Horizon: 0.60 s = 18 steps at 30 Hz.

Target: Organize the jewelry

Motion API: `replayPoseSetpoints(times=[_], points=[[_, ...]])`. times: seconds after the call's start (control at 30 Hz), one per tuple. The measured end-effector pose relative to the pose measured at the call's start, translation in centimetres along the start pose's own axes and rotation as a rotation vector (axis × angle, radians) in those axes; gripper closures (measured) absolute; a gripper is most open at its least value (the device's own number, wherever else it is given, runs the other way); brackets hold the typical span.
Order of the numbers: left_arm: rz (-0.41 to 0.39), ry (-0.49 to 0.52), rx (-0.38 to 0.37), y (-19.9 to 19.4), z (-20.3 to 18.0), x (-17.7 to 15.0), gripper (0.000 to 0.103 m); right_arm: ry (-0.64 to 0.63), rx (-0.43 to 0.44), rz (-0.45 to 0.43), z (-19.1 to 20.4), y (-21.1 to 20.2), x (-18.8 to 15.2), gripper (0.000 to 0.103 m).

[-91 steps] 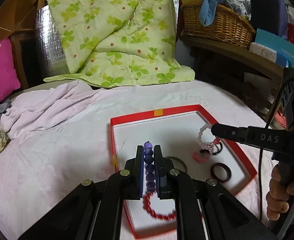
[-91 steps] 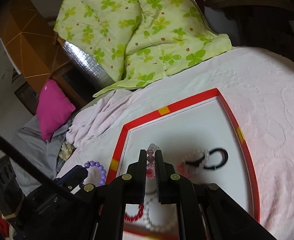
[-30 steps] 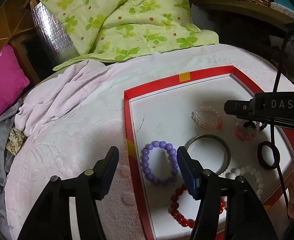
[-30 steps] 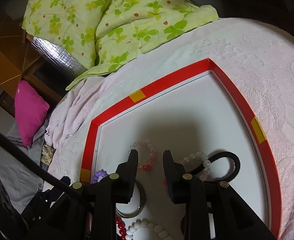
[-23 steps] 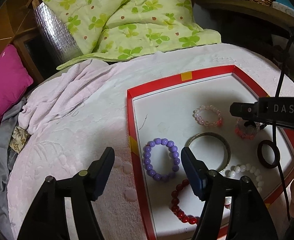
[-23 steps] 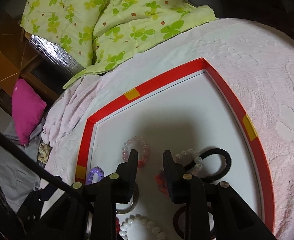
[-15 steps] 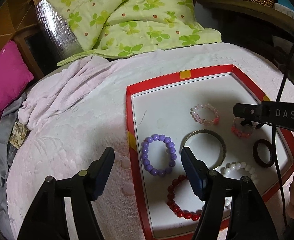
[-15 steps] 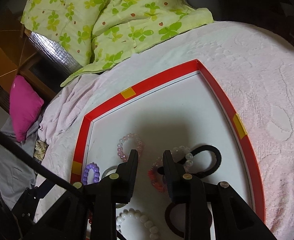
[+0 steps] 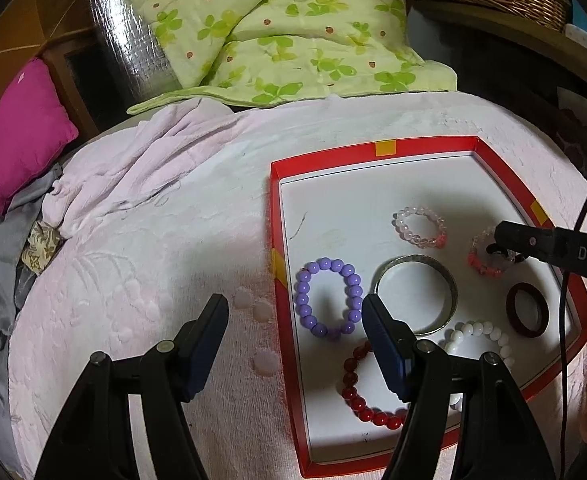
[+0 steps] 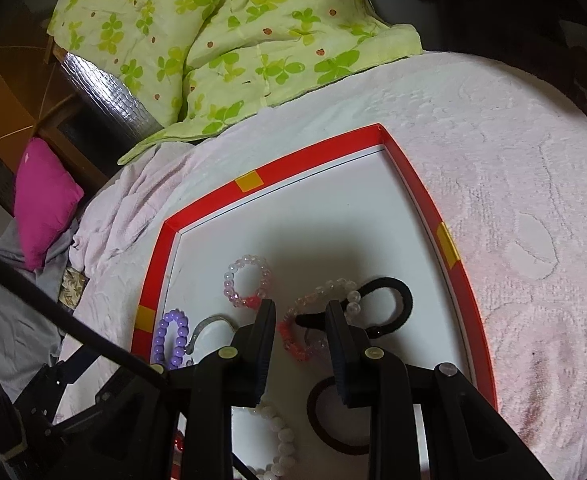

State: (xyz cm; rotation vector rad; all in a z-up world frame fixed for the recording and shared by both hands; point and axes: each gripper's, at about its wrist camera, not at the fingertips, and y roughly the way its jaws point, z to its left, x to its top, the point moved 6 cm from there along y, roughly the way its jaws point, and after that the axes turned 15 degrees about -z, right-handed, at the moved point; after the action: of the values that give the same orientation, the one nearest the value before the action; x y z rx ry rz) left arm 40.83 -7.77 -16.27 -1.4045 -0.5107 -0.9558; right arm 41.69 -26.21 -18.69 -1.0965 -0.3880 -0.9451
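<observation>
Tray (image 9: 281, 184) on blanket (image 9: 153, 248); bracelets in tray; quilt (image 9: 277, 28) behind; cushion (image 9: 21, 132) far left.

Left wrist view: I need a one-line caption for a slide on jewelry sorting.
Open left gripper above a purple bead bracelet lying in the red-rimmed tray among other bracelets.

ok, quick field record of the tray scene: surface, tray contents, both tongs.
surface: pink blanket
tray: red-rimmed tray, white floor
contents: purple bead bracelet, silver bangle, pale pink bead bracelet, red bead bracelet, white bead bracelet, dark ring, black hair tie
left tongs: open, empty, above purple bracelet
right tongs: narrow gap, nothing gripped, over a pink-and-coral bracelet
</observation>
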Motion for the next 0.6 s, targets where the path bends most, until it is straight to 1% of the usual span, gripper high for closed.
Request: replayPoseSetpoints(times=[0.13, 0.3, 0.6], points=[[0.006, -0.022, -0.005, -0.1, 0.3, -0.1, 0.033, -0.015, -0.005, -0.002, 0.0, -0.3, 0.0, 0.075], [-0.006, -0.035, -0.005, -0.8, 0.6, 0.0, 0.033, -0.04, -0.005, -0.008, 0.4, -0.9, -0.1, 0.075], [-0.012, -0.043, 0.02, -2.5, 0.9, -0.3, 0.033, -0.12, -0.007, -0.043, 1.6, -3.8, -0.5, 0.075]])
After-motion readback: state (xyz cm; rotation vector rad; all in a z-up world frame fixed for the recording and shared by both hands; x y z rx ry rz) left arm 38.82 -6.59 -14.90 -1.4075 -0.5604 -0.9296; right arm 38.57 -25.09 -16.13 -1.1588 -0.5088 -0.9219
